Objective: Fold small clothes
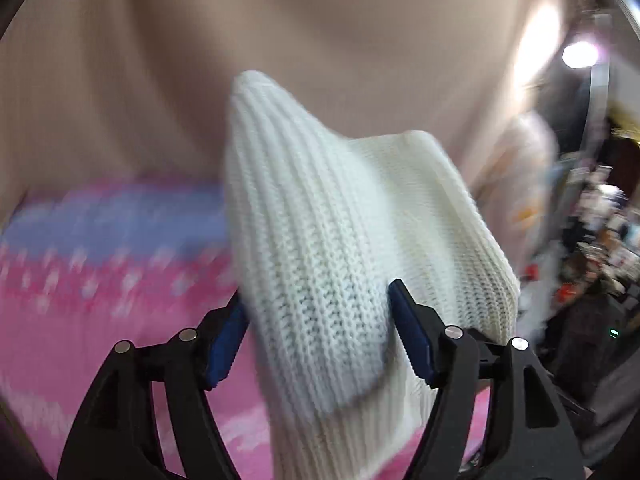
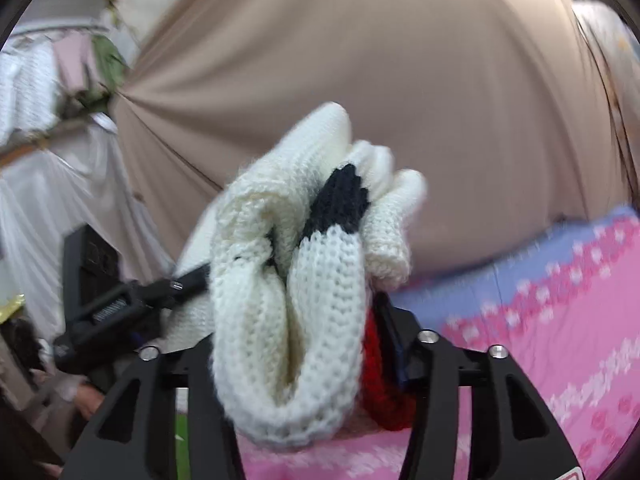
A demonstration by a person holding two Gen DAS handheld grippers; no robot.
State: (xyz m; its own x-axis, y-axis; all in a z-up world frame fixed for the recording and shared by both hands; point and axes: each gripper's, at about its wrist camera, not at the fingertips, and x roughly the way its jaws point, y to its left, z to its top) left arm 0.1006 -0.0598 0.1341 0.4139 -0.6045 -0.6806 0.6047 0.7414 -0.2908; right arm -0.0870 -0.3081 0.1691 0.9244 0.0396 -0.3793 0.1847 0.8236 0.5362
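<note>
Nearest in the left wrist view, the left claw (image 1: 320, 328) grips a white ribbed knit garment (image 1: 328, 248) between its two blue-padded fingers (image 1: 412, 340); the fabric fills the gap and rises up and away from the claw, lifted clear of the bed. Below and behind the garment lies a pink and lilac patterned bed cover (image 1: 100, 240), blurred. Beyond that hangs a plain beige curtain (image 1: 320, 40).

In the right wrist view, the right claw (image 2: 304, 344) is closed on a bunched fold of the same white knit (image 2: 288, 320), which shows a black patch (image 2: 344, 200) and a red patch (image 2: 380, 396) beside the right-hand finger. To the garment's left, the left claw's black body (image 2: 108, 304) is visible. The pink bed cover (image 2: 560, 340) lies to the garment's right, the beige curtain (image 2: 400, 80) behind.
</note>
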